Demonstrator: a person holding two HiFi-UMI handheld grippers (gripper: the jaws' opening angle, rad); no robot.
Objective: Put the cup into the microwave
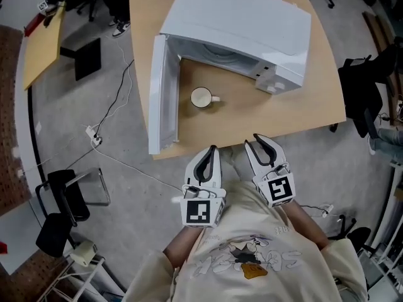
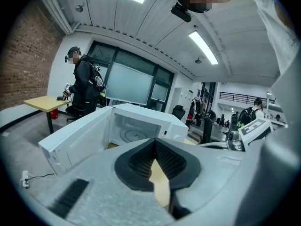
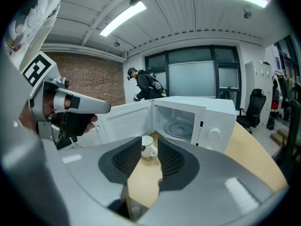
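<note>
A white cup (image 1: 201,97) with its handle to the right stands on the wooden table (image 1: 252,121), just in front of the white microwave (image 1: 239,24). The microwave's door (image 1: 162,93) hangs wide open to the left, and the glass turntable (image 3: 181,127) inside is bare. Both grippers hover off the table's near edge, short of the cup. My left gripper (image 1: 211,151) is shut with nothing in it. My right gripper (image 1: 261,142) is open and empty. Through its gap in the right gripper view the cup (image 3: 148,147) shows farther ahead. In the left gripper view the jaws hide the cup.
A power strip (image 1: 94,136) and its cables lie on the grey floor left of the table. Black chairs (image 1: 63,200) stand at the lower left. A second desk (image 1: 43,43) is at the far left. A person (image 3: 146,86) stands in the background.
</note>
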